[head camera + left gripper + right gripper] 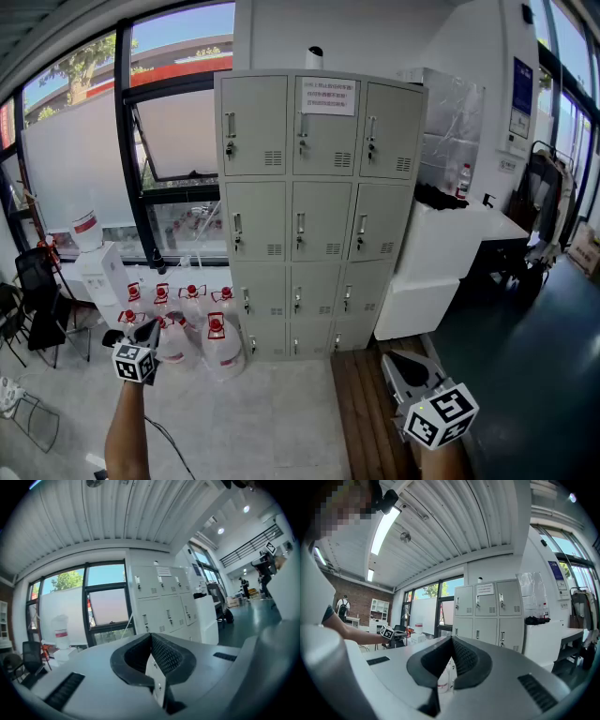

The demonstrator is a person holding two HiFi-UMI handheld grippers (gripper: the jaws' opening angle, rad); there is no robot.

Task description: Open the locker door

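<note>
A grey locker cabinet [319, 206] stands against the wall, three columns wide, and every door I can see is closed. A paper notice [327, 97] is stuck on the top middle door. Each door has a small handle, such as the one on the middle door [300, 225]. My left gripper [150, 330] is held low at the left, well short of the cabinet, jaws shut on nothing. My right gripper [390, 362] hangs low at the right, also shut and empty. The lockers [161, 599] appear far off in the left gripper view, and the lockers [487, 616] likewise in the right gripper view.
Several white jugs with red caps [202, 328] crowd the floor at the cabinet's lower left. A water dispenser [94, 267] and a black chair [37, 300] stand by the window. A large white machine [450, 253] adjoins the cabinet's right side. Wooden floor boards [361, 412] run beneath it.
</note>
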